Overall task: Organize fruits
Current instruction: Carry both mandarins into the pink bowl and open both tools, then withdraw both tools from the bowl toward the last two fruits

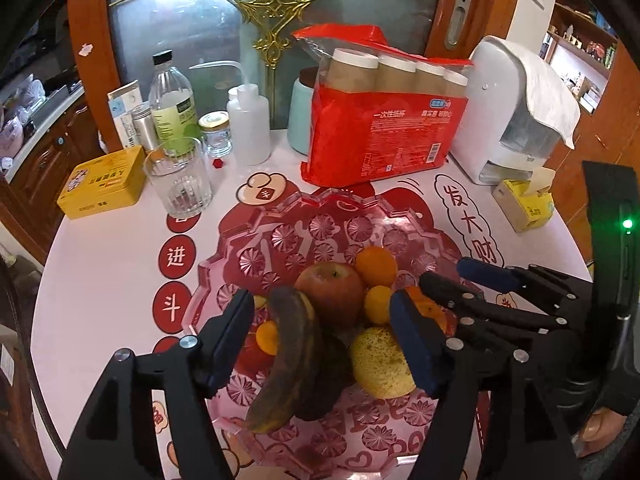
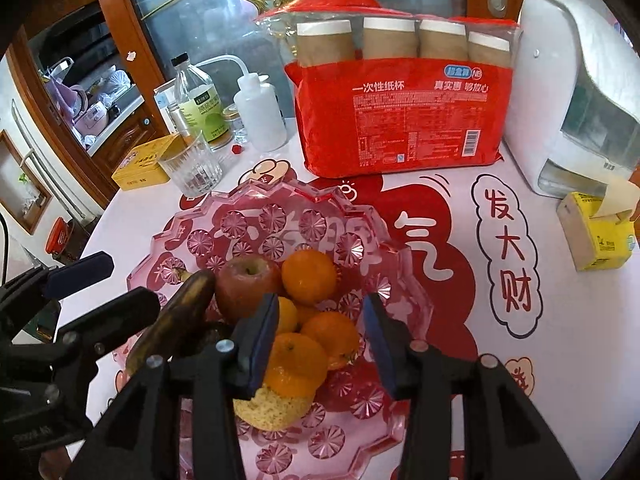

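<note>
A pink glass fruit bowl holds a red apple, a dark overripe banana, several oranges and a yellow pear. My left gripper is open above the banana and apple, touching nothing. My right gripper is open over the oranges, empty; it also shows in the left wrist view. The left gripper shows in the right wrist view.
Behind the bowl stand a red pack of paper cups, a ribbed glass, a yellow tin, bottles, a white appliance and a yellow tissue box.
</note>
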Motion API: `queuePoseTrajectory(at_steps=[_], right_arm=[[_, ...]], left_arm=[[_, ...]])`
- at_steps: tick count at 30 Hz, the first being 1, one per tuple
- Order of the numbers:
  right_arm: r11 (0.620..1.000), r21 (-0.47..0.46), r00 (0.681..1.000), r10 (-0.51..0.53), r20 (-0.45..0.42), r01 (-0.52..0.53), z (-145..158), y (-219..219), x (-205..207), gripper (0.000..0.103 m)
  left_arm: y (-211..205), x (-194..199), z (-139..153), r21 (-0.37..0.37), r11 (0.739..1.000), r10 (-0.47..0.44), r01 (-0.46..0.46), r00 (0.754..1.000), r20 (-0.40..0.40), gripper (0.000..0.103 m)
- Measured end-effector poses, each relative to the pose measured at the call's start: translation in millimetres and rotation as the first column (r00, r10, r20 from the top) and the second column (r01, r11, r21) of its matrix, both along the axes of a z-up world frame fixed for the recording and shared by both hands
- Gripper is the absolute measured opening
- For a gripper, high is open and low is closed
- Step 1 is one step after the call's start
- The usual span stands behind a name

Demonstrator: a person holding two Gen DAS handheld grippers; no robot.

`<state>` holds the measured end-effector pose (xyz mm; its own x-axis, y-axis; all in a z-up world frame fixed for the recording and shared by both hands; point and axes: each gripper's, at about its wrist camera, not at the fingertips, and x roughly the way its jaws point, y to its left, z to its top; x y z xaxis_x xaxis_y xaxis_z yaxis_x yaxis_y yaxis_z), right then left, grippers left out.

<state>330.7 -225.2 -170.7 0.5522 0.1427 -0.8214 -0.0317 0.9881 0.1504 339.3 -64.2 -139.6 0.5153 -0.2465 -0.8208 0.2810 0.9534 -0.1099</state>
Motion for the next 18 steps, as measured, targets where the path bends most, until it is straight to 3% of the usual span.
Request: queuePoseTrajectory(at_steps=[18], right_arm=[[1.0,-0.023,0.996,-0.006,0.094,0.009,46,13,-57,0.045]], left_arm=[[18,-60,45,0.008,0.999,0.036,-0.037,0.995,0.088,0.083]])
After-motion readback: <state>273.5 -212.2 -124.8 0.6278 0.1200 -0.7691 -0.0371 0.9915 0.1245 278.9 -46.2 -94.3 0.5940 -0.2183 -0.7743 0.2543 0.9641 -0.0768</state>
